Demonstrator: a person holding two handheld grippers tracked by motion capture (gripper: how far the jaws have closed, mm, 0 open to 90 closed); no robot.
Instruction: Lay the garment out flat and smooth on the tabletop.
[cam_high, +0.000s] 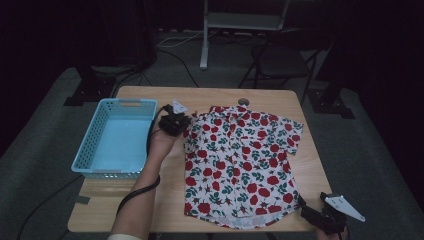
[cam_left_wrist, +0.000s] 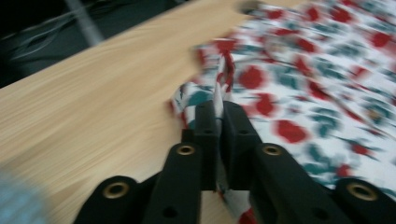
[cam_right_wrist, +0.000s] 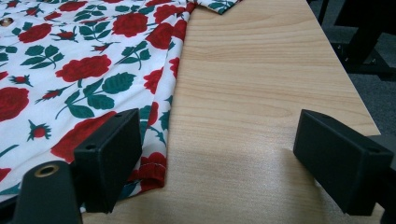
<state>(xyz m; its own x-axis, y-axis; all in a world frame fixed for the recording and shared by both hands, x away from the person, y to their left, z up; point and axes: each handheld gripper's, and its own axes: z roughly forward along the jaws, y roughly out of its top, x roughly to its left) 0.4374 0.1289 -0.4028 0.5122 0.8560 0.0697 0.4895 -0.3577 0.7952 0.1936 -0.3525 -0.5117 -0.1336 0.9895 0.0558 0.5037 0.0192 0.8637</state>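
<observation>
A white short-sleeved shirt (cam_high: 240, 160) printed with red roses and green leaves lies spread flat on the wooden table (cam_high: 165, 190). My left gripper (cam_high: 186, 121) is at the shirt's left sleeve. In the left gripper view its jaws (cam_left_wrist: 219, 109) are shut on a pinched fold of the sleeve fabric (cam_left_wrist: 223, 70), which rises between them. My right gripper (cam_high: 312, 210) rests low by the shirt's near right hem corner. In the right gripper view it (cam_right_wrist: 224, 154) stands open, with its left fingertip (cam_right_wrist: 112, 154) over the hem edge (cam_right_wrist: 156, 163) and bare wood between the jaws.
A light blue plastic basket (cam_high: 85, 150) sits at the table's left side, beside my left forearm. A small round object (cam_high: 243, 101) lies at the far table edge. A dark chair (cam_high: 277, 60) and a white stand (cam_high: 205, 45) are behind the table. Cables run across the floor.
</observation>
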